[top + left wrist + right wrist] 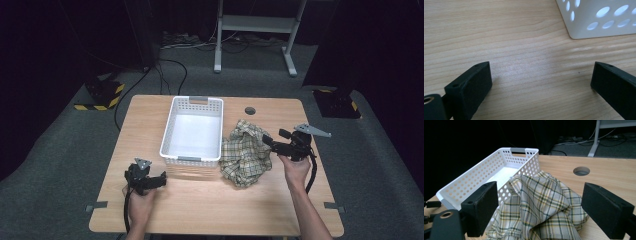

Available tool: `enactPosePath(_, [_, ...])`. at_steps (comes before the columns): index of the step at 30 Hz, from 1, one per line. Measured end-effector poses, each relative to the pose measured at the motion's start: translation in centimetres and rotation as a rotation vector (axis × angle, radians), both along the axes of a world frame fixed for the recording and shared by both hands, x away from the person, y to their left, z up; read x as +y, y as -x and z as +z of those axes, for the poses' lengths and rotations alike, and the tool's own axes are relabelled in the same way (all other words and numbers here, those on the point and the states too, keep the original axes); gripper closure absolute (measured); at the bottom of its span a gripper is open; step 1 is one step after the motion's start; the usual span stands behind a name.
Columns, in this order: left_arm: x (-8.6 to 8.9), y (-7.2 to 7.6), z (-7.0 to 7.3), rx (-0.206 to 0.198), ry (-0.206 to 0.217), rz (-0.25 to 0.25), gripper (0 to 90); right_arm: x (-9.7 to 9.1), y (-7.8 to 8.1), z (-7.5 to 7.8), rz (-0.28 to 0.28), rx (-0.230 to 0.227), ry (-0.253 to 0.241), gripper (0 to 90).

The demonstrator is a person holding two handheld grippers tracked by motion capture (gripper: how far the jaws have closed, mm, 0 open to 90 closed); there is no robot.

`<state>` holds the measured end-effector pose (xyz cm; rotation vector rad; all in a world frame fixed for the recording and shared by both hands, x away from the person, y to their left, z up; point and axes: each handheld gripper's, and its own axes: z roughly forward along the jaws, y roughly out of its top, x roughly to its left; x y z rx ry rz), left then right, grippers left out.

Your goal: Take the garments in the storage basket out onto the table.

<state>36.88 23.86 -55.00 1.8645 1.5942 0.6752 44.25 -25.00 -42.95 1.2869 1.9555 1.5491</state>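
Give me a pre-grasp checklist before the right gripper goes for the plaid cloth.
1. Right gripper jaws open, nothing between the pads: ok.
2. Plaid cloth ahead of those jaws, crumpled in a heap on the table: ok.
3. Pads touching the cloth: not ok, not yet.
4. White basket empty, with the cloth against its side wall: ok.
5. Left gripper open over bare wood near the basket corner, away from the cloth: ok.
6. Whether a cloth edge is trapped under the basket: cannot tell.

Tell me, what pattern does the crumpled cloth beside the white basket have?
Crumpled cloth: cream plaid with green and yellow lines, clearest in the right gripper view.
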Motion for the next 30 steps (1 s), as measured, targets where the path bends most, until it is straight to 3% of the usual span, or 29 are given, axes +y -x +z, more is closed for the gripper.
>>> enactPosePath(30, [0.0, 0.0, 0.0, 0.0, 0.0, 0.0, 3.5, -3.7, 1.7, 0.6, -0.051, -0.028, -0.025, 16.6])
